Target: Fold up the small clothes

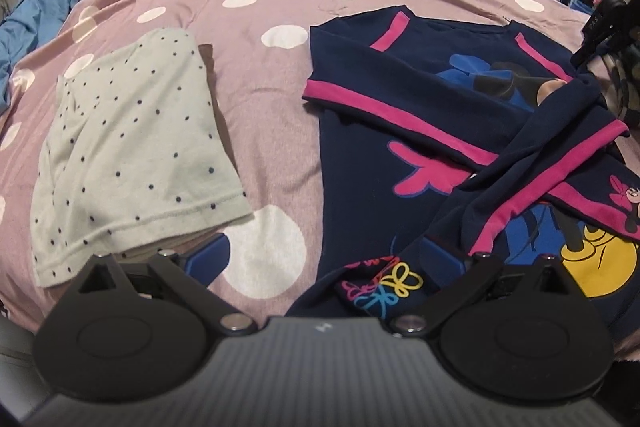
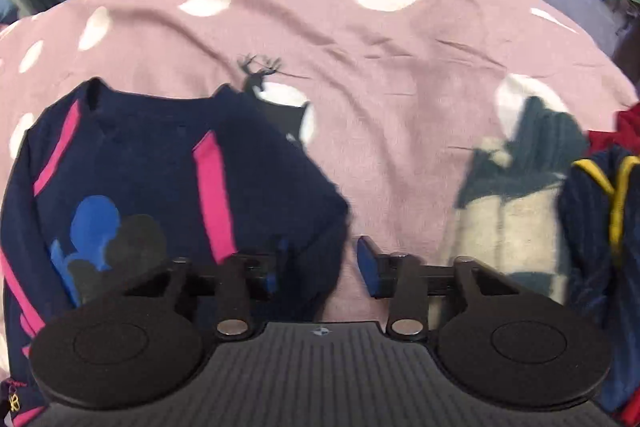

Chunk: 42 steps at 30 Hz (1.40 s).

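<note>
- The right gripper (image 2: 324, 263) points down at the right edge of a navy shirt (image 2: 160, 155). Its fingers stand a little apart. The shirt's edge lies in the gap, and pink bedding shows through beside it, so the cloth does not look pinched yet.
- The left gripper (image 1: 324, 255) has its fingers spread wide and holds nothing. It hovers just over the shirt's bottom hem, likely ready to take that side.
- The navy shirt lies face up on the bed with its neck away from the person. Both pink-striped sleeves are laid across the cartoon print on its chest. Judging by that, the sleeves are done and the body still needs folding.
- A pale dotted top (image 1: 132, 147) lies folded to the left, apart from the shirt, probably set aside as finished.
- A loose heap of clothes (image 2: 600, 227) waits at the right edge, within reach.
- Everything rests on a pink bedspread with white spots (image 1: 260, 7).
- No basket or box is in view; the clothes lie straight on the bedding.
</note>
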{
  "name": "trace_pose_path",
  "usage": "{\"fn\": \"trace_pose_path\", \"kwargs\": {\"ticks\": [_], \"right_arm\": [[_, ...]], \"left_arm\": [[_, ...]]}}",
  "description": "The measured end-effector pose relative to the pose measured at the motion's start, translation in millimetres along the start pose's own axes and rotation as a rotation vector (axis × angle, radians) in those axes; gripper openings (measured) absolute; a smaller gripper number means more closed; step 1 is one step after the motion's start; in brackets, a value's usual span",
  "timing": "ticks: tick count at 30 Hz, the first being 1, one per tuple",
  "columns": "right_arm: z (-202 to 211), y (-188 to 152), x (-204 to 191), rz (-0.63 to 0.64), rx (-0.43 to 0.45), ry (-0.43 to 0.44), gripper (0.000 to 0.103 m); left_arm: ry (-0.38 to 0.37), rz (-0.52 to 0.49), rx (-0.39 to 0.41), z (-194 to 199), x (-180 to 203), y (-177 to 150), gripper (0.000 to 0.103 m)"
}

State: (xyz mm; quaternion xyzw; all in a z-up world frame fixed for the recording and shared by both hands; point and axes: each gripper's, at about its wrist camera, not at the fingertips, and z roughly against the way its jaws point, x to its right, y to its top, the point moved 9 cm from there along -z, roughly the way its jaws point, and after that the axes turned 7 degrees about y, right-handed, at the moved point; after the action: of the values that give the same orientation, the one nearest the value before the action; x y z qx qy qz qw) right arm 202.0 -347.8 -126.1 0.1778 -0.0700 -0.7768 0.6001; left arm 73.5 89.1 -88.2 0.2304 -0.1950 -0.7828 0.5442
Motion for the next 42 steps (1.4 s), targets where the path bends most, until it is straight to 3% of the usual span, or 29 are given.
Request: {"fn": "trace_pose_path", "kwargs": {"ticks": [2,5,9,10,11,13,14,16,17,18,20,23,26,28,31,34,35,36,39,42], "right_arm": [[10,12,-4,0.026,0.071,0.006,0.003],[35,55,4,0.052,0.261,-0.080,0.002],[19,81,11,0.034,0.267,-0.108,0.003],[15,82,9,0.042,0.267,-0.106,0.019],[11,80,5,0.052,0.256,-0.088,0.051],[16,72,2,0.046,0.287,-0.095,0.080],[24,68,0,0.055,0.318,-0.105,0.083],[41,53,-7,0.071,0.362,-0.071,0.083],[48,41,-16,0.075,0.359,-0.008,0.083],[53,25,-26,0.085,0.339,0.067,0.082],[61,-16,-45,0.120,0.288,0.169,0.070],[63,-87,-72,0.257,0.225,0.236,0.068],[50,-147,-82,0.363,0.188,0.229,0.067],[30,-174,-76,0.400,0.146,0.167,0.067],[28,-184,-74,0.451,0.205,0.137,0.069],[51,-183,-74,0.403,0.249,0.156,0.071],[58,-188,-72,0.395,0.245,0.173,0.080],[63,-192,-70,0.394,0.230,0.169,0.082],[73,-214,-53,0.364,0.210,0.147,0.083],[81,-235,-34,0.252,0.190,0.140,0.083]], "left_arm": [[-0.001,-0.007,0.009,2,1,1,0.103],[0.007,-0.002,0.006,1,0,1,0.103],[0.020,0.000,0.000,-1,-2,0,0.103],[0.028,-0.003,0.005,0,-3,-1,0.103],[0.035,-0.005,0.004,1,-5,-3,0.103],[0.039,0.004,0.000,2,-9,-8,0.103],[0.035,0.007,-0.001,2,-11,-10,0.103],[0.021,0.010,-0.007,3,-11,-14,0.103],[0.005,0.009,0.000,4,-9,-14,0.103],[-0.018,0.005,0.004,5,-5,-14,0.102],[-0.062,-0.018,0.000,3,8,-14,0.101],[-0.083,-0.070,-0.007,-7,30,-18,0.100],[-0.068,-0.102,-0.049,-28,46,-29,0.100],[-0.056,-0.129,-0.067,-39,54,-37,0.101],[-0.053,-0.102,-0.047,-41,54,-38,0.103],[-0.042,-0.086,-0.056,-32,50,-36,0.103],[-0.043,-0.095,-0.052,-27,50,-37,0.103],[-0.046,-0.104,-0.043,-22,51,-37,0.103],[-0.061,-0.124,-0.048,-14,55,-43,0.103],[-0.053,-0.151,-0.064,-9,59,-48,0.103]]}}
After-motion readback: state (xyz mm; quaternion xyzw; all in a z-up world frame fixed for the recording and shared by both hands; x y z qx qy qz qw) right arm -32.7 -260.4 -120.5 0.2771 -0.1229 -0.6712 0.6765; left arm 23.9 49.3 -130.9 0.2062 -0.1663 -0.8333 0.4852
